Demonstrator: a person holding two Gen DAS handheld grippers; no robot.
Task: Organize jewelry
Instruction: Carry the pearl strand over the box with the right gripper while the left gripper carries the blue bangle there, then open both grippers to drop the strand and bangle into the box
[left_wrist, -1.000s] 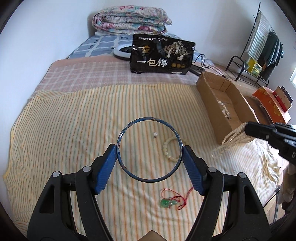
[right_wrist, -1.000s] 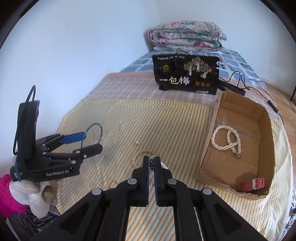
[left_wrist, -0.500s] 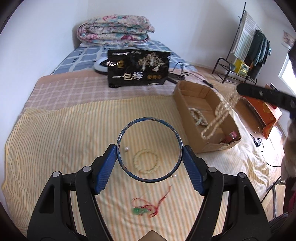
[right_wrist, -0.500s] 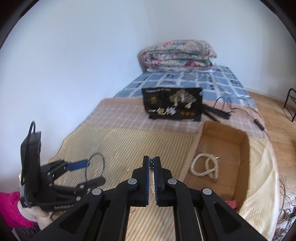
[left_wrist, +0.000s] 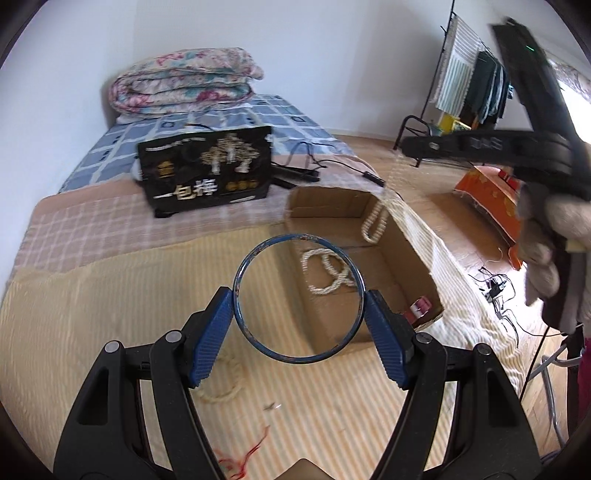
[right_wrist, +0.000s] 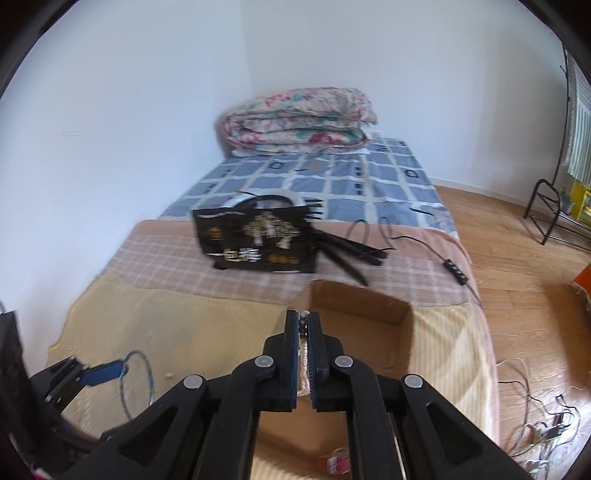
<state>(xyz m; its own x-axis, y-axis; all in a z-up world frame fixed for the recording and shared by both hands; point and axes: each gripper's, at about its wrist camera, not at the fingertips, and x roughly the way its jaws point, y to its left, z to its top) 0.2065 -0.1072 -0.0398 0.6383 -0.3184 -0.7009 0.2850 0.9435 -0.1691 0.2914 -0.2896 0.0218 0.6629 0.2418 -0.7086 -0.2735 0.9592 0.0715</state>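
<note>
Left fingers (left_wrist: 221, 332) clamping blue bangle (left_wrist: 297, 297); right fingers (right_wrist: 291, 343) clenched on pearl strand (left_wrist: 375, 225) above cardboard box (left_wrist: 417, 258). One necklace (left_wrist: 327, 271) boxed; beaded bracelet (left_wrist: 221, 391), red cord (left_wrist: 242, 456) remaining on bed.

Left hand-held gripper (left_wrist: 298, 314): matt black plastic, ribbed blue pads. Bangle (left_wrist: 297, 298) between them: blue-painted metal, chipped, rusty. Box (left_wrist: 413, 254) ahead: plain brown cardboard, matt. Bedspread (left_wrist: 110, 302) below: striped woven cloth. Bag (left_wrist: 207, 173) beyond: glossy black.
</note>
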